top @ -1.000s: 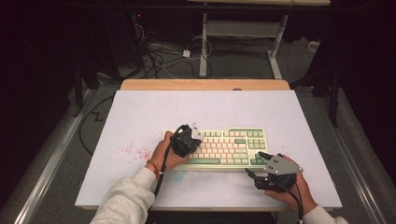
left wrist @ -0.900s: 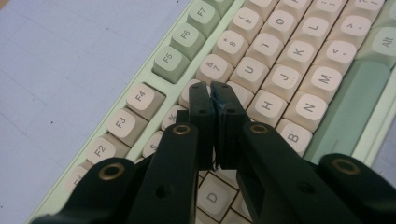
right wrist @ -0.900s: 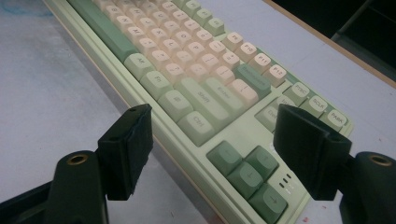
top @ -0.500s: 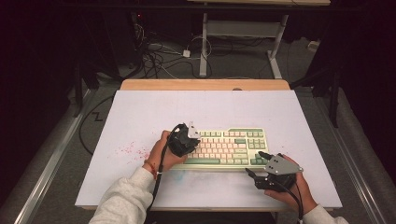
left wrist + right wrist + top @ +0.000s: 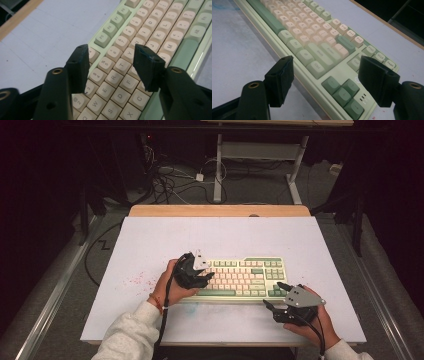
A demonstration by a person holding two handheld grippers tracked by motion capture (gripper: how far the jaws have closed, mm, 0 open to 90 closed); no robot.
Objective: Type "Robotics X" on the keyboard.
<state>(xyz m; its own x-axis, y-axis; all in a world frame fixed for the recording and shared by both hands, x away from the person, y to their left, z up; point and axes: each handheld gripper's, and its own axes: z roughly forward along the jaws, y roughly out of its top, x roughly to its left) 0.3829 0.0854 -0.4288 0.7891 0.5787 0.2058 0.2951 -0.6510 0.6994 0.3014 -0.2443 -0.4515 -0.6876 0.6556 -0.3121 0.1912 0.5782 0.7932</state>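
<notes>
Centrally, a pale green keyboard with matte, rounded cream keycaps lettered E, R, T is seen; left gripper jaws, just opened, and right gripper jaws are spread empty.

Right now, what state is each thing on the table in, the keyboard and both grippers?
keyboard: flat on the table, keys up, not gripped.
left gripper: open over the letter keys, jaws just been opening, nothing between them.
right gripper: open, at the keyboard's arrow-key corner, holding nothing.
table: white top, red specks at its left.
</notes>
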